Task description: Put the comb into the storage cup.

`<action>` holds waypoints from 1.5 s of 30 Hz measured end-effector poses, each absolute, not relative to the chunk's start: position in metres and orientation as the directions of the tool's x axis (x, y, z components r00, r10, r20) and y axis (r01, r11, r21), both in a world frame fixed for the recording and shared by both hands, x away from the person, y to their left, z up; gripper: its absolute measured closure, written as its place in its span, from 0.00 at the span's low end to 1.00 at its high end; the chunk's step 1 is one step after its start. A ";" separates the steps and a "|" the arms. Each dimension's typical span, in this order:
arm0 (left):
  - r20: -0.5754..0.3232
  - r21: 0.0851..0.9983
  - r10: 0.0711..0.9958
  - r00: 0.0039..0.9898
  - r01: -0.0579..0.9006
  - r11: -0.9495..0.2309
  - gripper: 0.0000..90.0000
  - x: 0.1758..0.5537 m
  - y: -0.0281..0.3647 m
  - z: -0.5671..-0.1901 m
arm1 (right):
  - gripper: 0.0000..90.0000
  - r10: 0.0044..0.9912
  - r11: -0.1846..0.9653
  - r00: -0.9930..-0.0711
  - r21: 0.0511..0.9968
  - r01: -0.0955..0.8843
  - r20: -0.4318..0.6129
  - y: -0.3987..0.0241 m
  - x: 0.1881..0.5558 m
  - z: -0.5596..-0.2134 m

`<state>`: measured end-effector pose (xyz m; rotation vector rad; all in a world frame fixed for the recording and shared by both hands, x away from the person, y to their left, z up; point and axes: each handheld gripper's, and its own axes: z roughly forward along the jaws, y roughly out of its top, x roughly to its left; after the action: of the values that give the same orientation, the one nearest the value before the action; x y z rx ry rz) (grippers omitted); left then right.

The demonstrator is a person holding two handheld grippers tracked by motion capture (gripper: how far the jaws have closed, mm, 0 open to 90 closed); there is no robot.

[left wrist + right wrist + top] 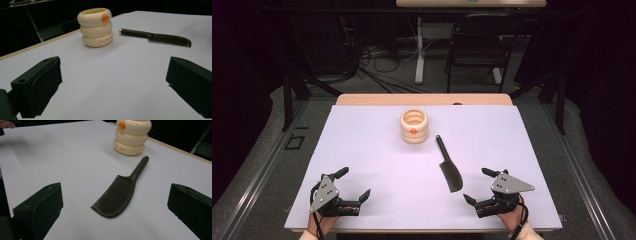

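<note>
The left gripper (353, 185) rests low at the near left of the table (362, 150), jaws spread wide with nothing between them. In the left gripper view its fingers (37, 87) frame bare white surface; the cup (95, 27) stands upright ahead of them, well apart, and the comb (160, 38) lies beyond the far finger, off toward the cup's side.

The right gripper (475, 186) rests low at the near right, jaws likewise fully spread and holding nothing. In the right gripper view the comb (117, 195) lies flat on the table just ahead of the fingers (40, 207), roughly midway between their lines, toothed end nearest them, handle pointing away toward the cup (131, 136). No finger touches it.

From the high view, the comb (448, 165) sits just beyond and inward of the right gripper, well apart from the left. The cup (414, 126), a cream stack of three rings with an orange mark, stands farther out, near the comb's handle tip but not touching it.
</note>
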<state>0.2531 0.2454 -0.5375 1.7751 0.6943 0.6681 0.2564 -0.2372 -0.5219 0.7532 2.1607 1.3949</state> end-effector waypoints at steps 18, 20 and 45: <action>0.096 0.952 0.725 0.682 0.151 -0.267 0.00 0.255 0.245 -0.538 | 0.00 0.636 0.380 -0.766 0.903 0.201 -0.096 -0.223 0.271 -0.522; 0.099 0.951 0.724 0.682 0.149 -0.271 0.00 0.255 0.245 -0.538 | 0.00 0.635 0.383 -0.766 0.901 0.202 -0.098 -0.222 0.274 -0.522; 0.097 0.947 0.725 0.682 0.161 -0.278 0.00 0.256 0.245 -0.538 | 0.00 0.616 0.398 -0.784 0.890 0.225 -0.078 -0.206 0.315 -0.521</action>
<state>0.2563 0.2450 -0.5381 1.8019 0.7042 0.6447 0.3145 -0.2058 -0.5210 0.7231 2.2649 1.3505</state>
